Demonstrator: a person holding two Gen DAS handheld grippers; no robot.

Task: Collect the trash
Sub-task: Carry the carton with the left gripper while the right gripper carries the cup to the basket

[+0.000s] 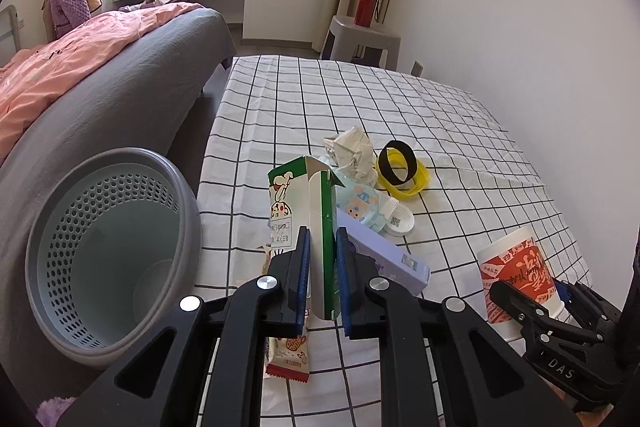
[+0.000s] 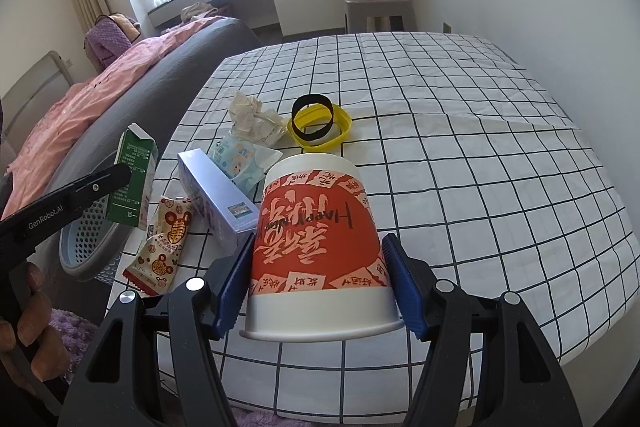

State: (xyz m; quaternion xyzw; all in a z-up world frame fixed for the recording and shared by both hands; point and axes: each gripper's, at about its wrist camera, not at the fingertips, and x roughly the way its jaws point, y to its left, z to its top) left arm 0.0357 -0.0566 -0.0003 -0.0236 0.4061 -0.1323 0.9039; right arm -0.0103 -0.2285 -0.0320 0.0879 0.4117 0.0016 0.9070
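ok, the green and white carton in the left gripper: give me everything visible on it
The carton is a slim green and white paperboard box, with a cartoon print on its white face and small text on a green side. Its top flaps stand open. It is held roughly upright, clear of the checked tablecloth, pinched across its narrow width between the blue pads of the left gripper. It hangs near the cloth's edge beside the grey perforated bin. Nothing else visibly touches it.

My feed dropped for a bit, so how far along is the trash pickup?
Done: nothing; the basket looks empty.
In hand: left gripper clamps the green carton; right gripper holds the red cup.
Left: purple box, snack wrapper, crumpled paper, blue pouch, yellow ring.
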